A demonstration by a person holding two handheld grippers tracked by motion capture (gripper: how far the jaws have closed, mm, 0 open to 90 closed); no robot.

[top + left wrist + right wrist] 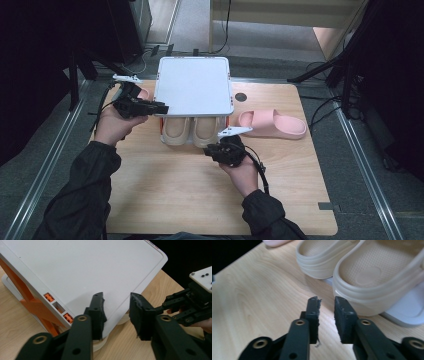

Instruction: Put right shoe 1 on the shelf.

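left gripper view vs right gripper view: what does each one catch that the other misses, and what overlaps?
Left gripper view alone: the shoe rack's white top shelf, its orange side frame, and the other hand-held gripper at the right edge.

Right gripper view alone: the two beige slippers seen heel-on, resting on the rack's pale lower shelf, plus a sliver of a pink slipper at the top.

Both: the light wooden table, and each view's own two black jaws standing apart with nothing between them.
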